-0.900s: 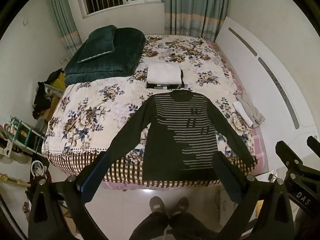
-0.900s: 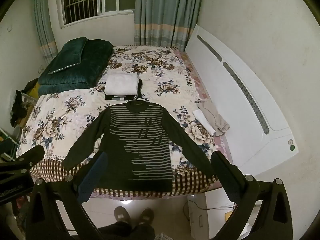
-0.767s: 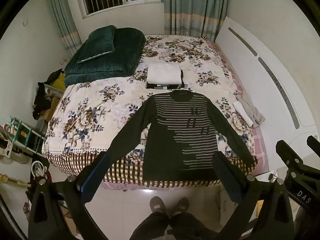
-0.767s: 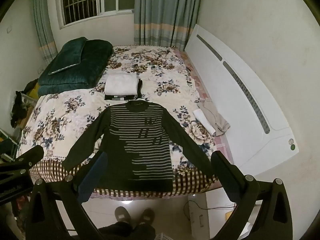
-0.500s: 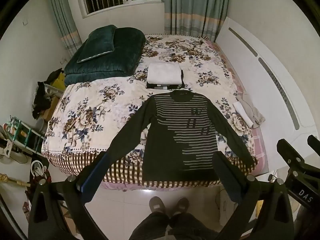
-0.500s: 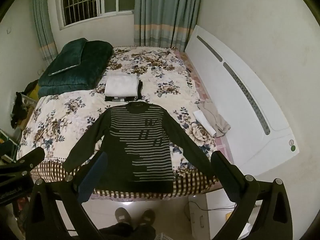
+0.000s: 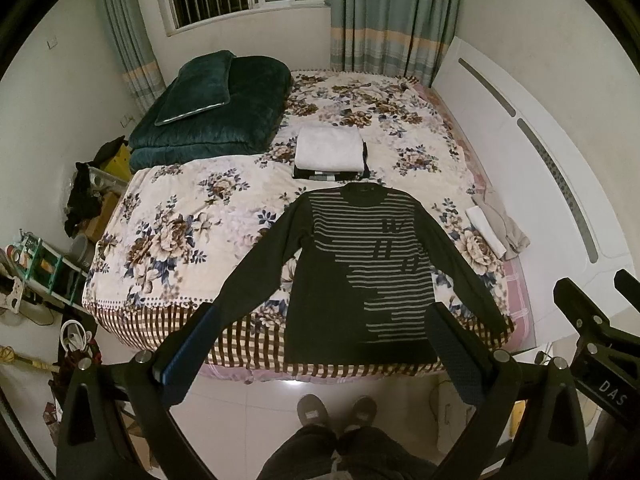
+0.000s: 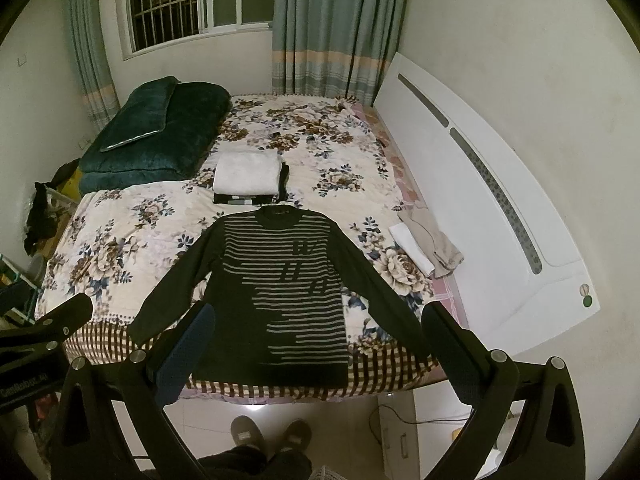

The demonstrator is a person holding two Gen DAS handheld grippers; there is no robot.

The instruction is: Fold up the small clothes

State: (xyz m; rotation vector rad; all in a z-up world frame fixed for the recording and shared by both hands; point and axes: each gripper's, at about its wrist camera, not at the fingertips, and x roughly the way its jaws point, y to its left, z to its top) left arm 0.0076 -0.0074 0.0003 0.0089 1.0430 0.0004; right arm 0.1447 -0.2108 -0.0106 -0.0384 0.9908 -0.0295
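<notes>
1. The bed (image 7: 168, 216), covered by a floral spread, is seen below both cameras; its near edge, where a checked border hangs, is faced by the person, whose slippers (image 8: 272, 436) are on the tiled floor.
2. A folded dark green quilt (image 7: 224, 108) is kept at the far left corner, well apart from the work.
3. The striped dark sweater (image 7: 360, 272) is laid flat, face up, near the bed's front edge, collar away, hem at the checked border, both sleeves spread diagonally outward.
4. A finished stack of folded clothes (image 8: 248, 178) lies just beyond the collar; a beige and white bundle (image 8: 428, 246) is left at the right edge.
5. The left gripper (image 7: 320, 348) and the right gripper (image 8: 316, 348) are held above the hem, jaws spread wide, nothing between them.
6. The step is judged to be the approach: each sleeve is best pinched near its cuff and carried straight across the chest, so that the body is not dragged off the edge.
</notes>
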